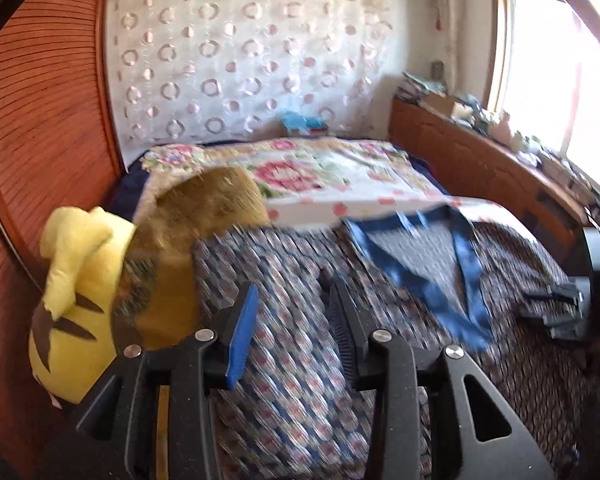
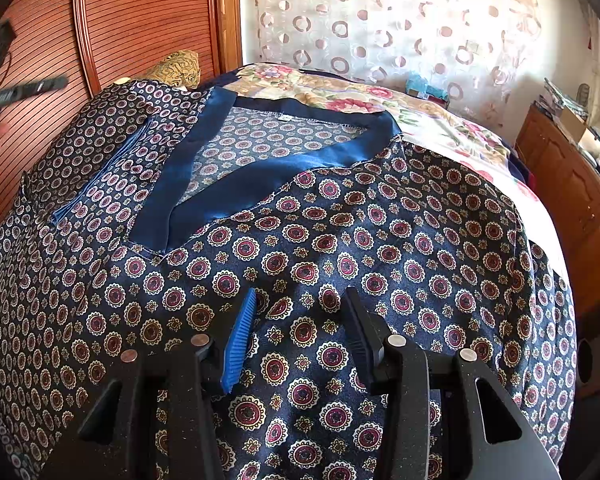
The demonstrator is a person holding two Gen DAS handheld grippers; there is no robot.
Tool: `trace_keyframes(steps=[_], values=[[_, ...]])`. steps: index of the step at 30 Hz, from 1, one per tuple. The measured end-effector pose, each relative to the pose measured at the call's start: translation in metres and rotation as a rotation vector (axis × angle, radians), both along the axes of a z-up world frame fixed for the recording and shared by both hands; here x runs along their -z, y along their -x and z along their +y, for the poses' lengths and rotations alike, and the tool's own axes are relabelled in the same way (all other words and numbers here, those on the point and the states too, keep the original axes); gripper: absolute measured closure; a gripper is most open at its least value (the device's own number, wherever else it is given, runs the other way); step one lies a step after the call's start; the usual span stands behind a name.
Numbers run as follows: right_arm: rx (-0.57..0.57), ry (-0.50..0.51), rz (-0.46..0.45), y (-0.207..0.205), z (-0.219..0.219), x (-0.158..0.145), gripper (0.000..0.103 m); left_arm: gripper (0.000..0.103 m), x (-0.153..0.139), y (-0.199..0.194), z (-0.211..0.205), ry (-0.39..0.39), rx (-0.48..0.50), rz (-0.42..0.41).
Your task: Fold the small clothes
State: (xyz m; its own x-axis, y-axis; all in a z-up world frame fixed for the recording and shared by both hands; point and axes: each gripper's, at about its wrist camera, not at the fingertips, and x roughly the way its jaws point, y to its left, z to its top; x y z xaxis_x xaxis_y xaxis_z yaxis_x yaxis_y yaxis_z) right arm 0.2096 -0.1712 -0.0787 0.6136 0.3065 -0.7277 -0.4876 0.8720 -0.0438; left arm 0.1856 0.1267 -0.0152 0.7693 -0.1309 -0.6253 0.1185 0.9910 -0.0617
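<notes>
A navy patterned top with a plain blue V-neck band (image 2: 260, 168) lies spread flat on the bed, neck toward the far side. It also shows in the left wrist view (image 1: 420, 264), blurred. My left gripper (image 1: 292, 296) is open and empty, hovering above the left part of the garment. My right gripper (image 2: 300, 304) is open and empty, just above the garment's front below the neckline. The left gripper (image 2: 20, 92) shows at the left edge of the right wrist view; the right gripper (image 1: 556, 308) shows at the far right of the left wrist view.
A floral blanket (image 1: 320, 176) covers the far half of the bed. A yellow plush toy (image 1: 72, 292) and a gold cushion (image 1: 196, 208) lie at the left by the wooden headboard (image 1: 40, 120). A cluttered wooden ledge (image 1: 500, 160) runs along the right under the window.
</notes>
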Motion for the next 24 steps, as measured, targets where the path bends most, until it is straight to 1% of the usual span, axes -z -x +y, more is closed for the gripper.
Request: trace_keyframes(steps=[4, 8, 13, 17, 19, 21, 24], values=[[0.000, 0.001, -0.001, 0.000, 0.000, 0.000, 0.057, 0.063, 0.027, 0.018, -0.024, 0.015, 0.056, 0.056], [0.002, 0.001, -0.001, 0.000, -0.001, 0.000, 0.056, 0.063, 0.051, 0.023, -0.050, -0.033, 0.088, 0.100], [0.001, 0.001, -0.001, 0.000, -0.001, 0.000, 0.056, 0.063, 0.070, 0.014, -0.066, -0.068, 0.087, 0.155], [0.003, 0.004, -0.003, 0.000, -0.002, -0.001, 0.056, 0.063, 0.080, 0.008, -0.071, -0.082, 0.084, 0.193], [0.004, 0.003, -0.002, 0.000, -0.002, -0.001, 0.056, 0.063, 0.082, 0.008, -0.071, -0.074, 0.091, 0.191], [0.006, 0.000, 0.000, 0.001, -0.002, -0.002, 0.056, 0.061, 0.082, 0.007, -0.070, -0.065, 0.101, 0.195], [0.022, -0.007, 0.002, 0.001, -0.005, -0.003, 0.056, 0.054, 0.083, 0.006, -0.073, -0.065, 0.130, 0.197]])
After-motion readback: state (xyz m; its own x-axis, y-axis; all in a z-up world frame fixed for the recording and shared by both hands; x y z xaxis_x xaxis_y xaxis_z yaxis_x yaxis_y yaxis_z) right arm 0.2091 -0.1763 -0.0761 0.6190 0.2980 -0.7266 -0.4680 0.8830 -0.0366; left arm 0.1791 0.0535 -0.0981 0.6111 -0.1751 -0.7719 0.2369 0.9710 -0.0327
